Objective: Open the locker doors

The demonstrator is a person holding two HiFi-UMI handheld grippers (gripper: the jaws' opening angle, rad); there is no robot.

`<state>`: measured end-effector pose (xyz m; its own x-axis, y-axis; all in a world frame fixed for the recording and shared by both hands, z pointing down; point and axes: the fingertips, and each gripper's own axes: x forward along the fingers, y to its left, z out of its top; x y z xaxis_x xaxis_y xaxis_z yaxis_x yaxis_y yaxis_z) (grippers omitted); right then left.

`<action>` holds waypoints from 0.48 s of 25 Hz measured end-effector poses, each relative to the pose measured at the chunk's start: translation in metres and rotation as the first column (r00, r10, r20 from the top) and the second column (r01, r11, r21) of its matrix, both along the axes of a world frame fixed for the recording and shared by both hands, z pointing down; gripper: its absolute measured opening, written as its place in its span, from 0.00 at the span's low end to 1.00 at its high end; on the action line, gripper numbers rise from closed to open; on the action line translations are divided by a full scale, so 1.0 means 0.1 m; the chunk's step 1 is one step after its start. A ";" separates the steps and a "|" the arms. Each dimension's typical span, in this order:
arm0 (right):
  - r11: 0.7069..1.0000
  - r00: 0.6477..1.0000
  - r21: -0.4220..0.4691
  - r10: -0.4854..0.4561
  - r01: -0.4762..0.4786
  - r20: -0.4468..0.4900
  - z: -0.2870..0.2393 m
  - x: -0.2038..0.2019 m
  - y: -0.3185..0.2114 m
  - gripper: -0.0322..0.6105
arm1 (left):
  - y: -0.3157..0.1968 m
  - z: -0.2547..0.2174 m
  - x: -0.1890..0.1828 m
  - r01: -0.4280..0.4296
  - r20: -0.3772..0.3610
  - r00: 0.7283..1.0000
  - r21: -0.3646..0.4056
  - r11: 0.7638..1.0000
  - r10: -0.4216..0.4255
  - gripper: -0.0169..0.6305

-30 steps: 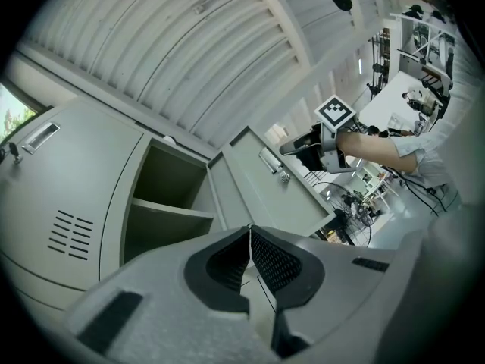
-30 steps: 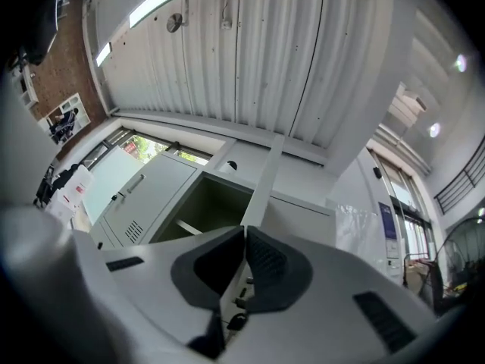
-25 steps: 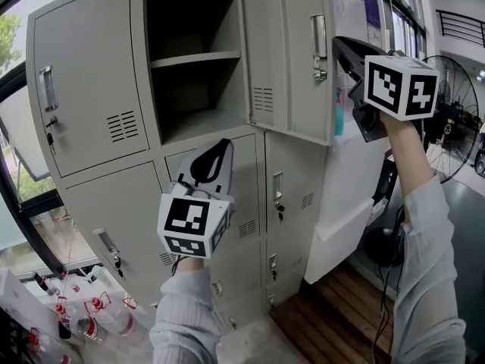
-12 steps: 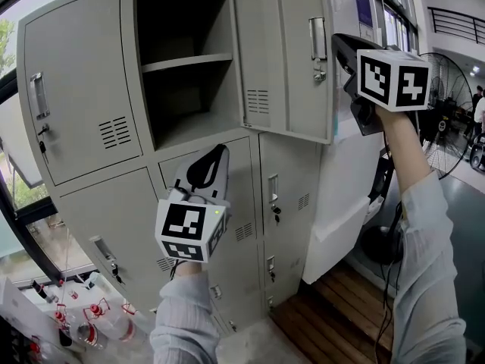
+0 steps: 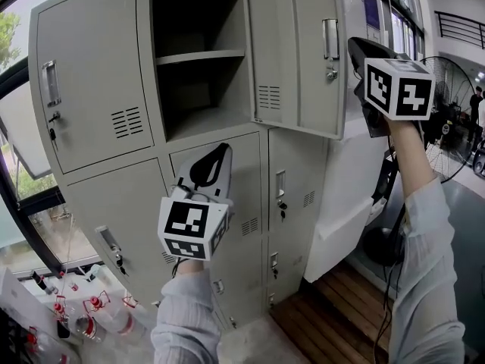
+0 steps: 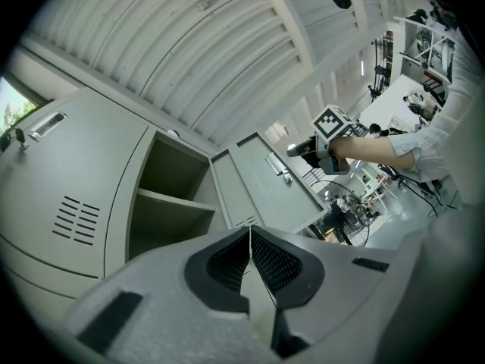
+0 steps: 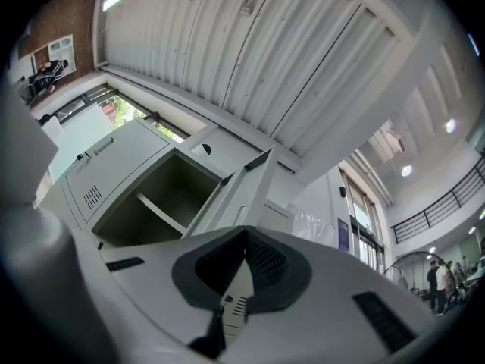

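Note:
A bank of grey lockers fills the head view. The top middle locker door (image 5: 295,51) stands swung open to the right, and behind it is an empty compartment with a shelf (image 5: 201,56). My right gripper (image 5: 353,44) is raised beside that door's free edge, near its handle (image 5: 330,40); it is shut and empty, and I cannot tell whether it touches the door. My left gripper (image 5: 224,147) hovers shut and empty before the closed middle-row door (image 5: 250,196). The top left door (image 5: 91,82) is closed. Both gripper views show jaws together: the left gripper (image 6: 251,228) and the right gripper (image 7: 245,230).
A standing fan (image 5: 455,112) is at the right. A white panel (image 5: 348,218) leans against the lockers' side above a wooden floor (image 5: 333,317). Several bottles (image 5: 98,313) lie at the lower left. A window (image 5: 15,150) is at the far left.
The right gripper has rolled slightly beside the open door's edge. The left gripper has stayed in place. The head view has shifted a little.

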<state>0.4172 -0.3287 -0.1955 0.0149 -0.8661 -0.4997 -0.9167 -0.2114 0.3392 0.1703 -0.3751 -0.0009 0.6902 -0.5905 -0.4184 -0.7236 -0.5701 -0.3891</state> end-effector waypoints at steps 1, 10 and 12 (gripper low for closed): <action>1.000 1.000 0.010 -0.001 0.001 0.006 0.03 0.00 0.05 0.05 | 0.03 0.02 -0.02 0.002 -0.005 1.000 0.001 1.000 -0.002 0.05; 0.987 0.988 0.034 -0.156 0.155 0.015 0.45 -0.29 0.51 0.05 | 0.37 0.27 -0.13 0.035 -0.005 0.999 -0.016 0.999 -0.036 0.05; 0.976 0.976 0.027 -0.218 0.217 0.028 0.57 -0.41 0.56 0.05 | 0.46 0.31 -0.19 0.051 0.000 0.999 -0.014 0.999 -0.051 0.05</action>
